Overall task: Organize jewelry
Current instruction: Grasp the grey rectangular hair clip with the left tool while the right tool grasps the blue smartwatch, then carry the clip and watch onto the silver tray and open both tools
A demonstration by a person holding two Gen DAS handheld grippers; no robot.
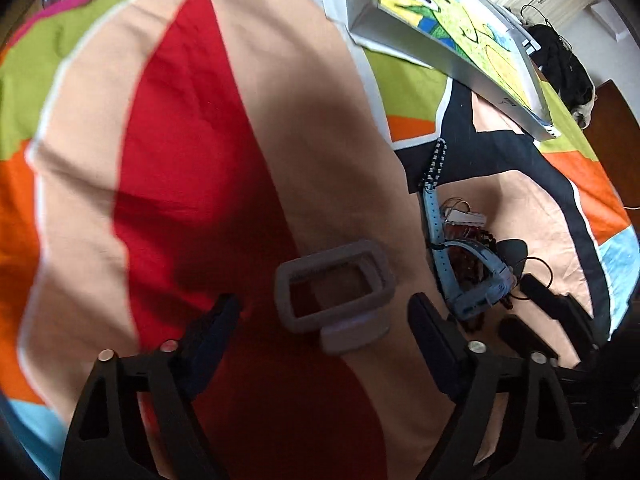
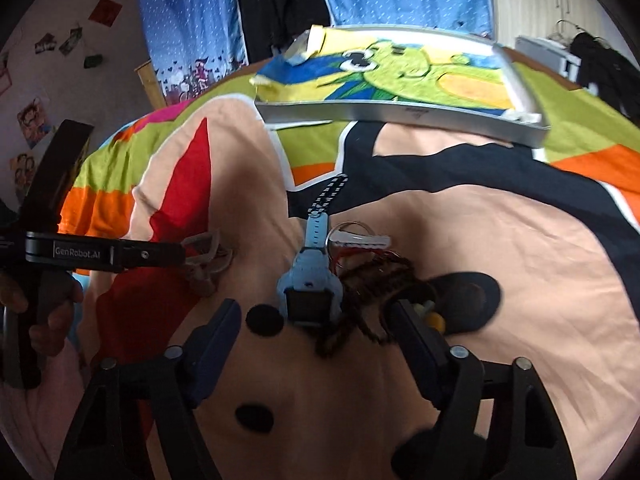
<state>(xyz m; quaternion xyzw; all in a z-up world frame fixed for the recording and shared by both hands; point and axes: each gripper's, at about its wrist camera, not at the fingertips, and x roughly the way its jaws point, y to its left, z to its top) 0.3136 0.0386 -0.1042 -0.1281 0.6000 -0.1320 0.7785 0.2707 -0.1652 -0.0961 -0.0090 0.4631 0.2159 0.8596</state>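
straddling a grey rubbery rectangular watch case, the left gripper has its jaws spread wider than the case, the pads apart from its sides and gripping nothing. the case is a hollow frame with rounded corners, lying on the red and peach patches of a soft printed bedspread.

the right gripper is likewise parted, its dark pads flanking a pale blue watch with a square dark face, not pressing on it. a tangle of dark reddish-brown beads lies against the watch and under the right finger, with a small yellow bead-like piece just beside it; whether that finger touches the beads cannot be told.

only the right wrist view shows a person's hand around the other tool's handle, the clear plastic piece with wire rings as a long strip, and a blue dotted curtain behind the bed. only the left wrist view shows the blue strap running its whole length to a black-and-white braided cord.

further out in both, a shallow white box lined with a yellow and green cartoon cloth sits on the bedspread.
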